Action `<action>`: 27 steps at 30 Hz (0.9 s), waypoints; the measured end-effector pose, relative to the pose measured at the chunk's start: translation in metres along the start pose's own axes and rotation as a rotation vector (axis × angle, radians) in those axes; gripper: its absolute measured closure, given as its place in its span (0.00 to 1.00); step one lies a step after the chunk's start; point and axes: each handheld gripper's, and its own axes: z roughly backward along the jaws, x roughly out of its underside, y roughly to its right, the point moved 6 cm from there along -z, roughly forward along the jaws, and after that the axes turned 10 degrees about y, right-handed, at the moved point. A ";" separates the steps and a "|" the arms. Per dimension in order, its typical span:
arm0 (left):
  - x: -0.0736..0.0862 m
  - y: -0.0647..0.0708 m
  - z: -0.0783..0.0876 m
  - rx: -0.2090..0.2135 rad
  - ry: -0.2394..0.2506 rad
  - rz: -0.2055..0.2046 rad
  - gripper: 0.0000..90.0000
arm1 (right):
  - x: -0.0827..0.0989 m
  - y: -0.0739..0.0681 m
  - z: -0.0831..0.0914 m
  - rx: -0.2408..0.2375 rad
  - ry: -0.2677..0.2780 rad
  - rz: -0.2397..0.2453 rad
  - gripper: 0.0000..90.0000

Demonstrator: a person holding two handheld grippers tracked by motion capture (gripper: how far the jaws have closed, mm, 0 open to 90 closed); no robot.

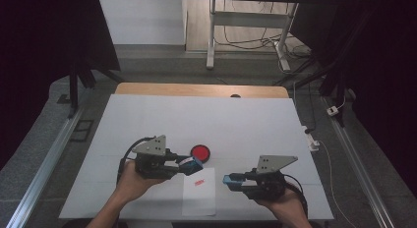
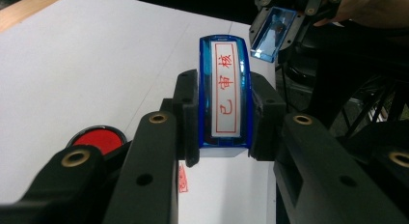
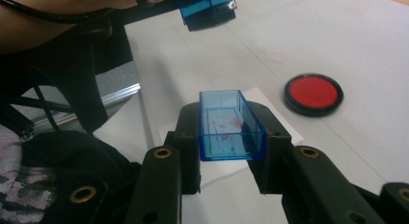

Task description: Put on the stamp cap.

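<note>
My left gripper (image 1: 191,164) is shut on a blue stamp (image 2: 225,96) whose white label bears red characters. It hovers just above the top edge of a white sheet of paper (image 1: 199,198) that carries a red stamp mark (image 1: 198,182). My right gripper (image 1: 230,180) is shut on the stamp's clear blue cap (image 3: 230,127), open side up, with red smears inside. It is held to the right of the sheet. A round red ink pad (image 1: 200,152) lies on the table just beyond the stamp. In the left gripper view the cap (image 2: 272,33) shows farther off.
The white table top (image 1: 196,120) stretches away beyond the ink pad. Metal rails (image 1: 46,161) run along both sides of the table. A desk frame with cables (image 1: 246,36) stands on the floor behind it.
</note>
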 end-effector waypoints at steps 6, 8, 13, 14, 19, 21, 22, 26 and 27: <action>-0.001 0.001 0.001 0.021 -0.001 -0.023 0.77 | -0.008 0.000 -0.013 -0.032 -0.001 0.028 0.76; -0.001 0.002 0.001 0.028 -0.001 -0.033 0.77 | -0.010 0.000 -0.018 -0.043 -0.003 0.030 0.76; -0.001 0.004 0.000 0.046 -0.006 -0.042 0.77 | -0.010 0.000 -0.032 -0.076 -0.016 0.036 0.76; 0.000 0.004 0.000 0.050 -0.005 -0.043 0.77 | -0.010 0.000 -0.034 -0.086 -0.019 0.037 0.76; -0.001 0.004 0.002 0.070 0.007 -0.047 0.77 | -0.010 -0.001 -0.047 -0.119 -0.035 0.056 0.76; -0.001 0.004 0.002 0.079 0.015 -0.047 0.77 | -0.010 -0.001 -0.052 -0.123 -0.040 0.061 0.76; -0.001 0.004 0.002 0.079 0.014 -0.049 0.77 | -0.010 -0.001 -0.055 -0.130 -0.042 0.065 0.76; -0.001 0.005 0.002 0.091 0.012 -0.062 0.77 | -0.010 -0.002 -0.063 -0.147 -0.039 0.066 0.76; -0.001 0.006 0.002 0.091 0.010 -0.064 0.77 | -0.011 -0.002 -0.065 -0.153 -0.037 0.068 0.76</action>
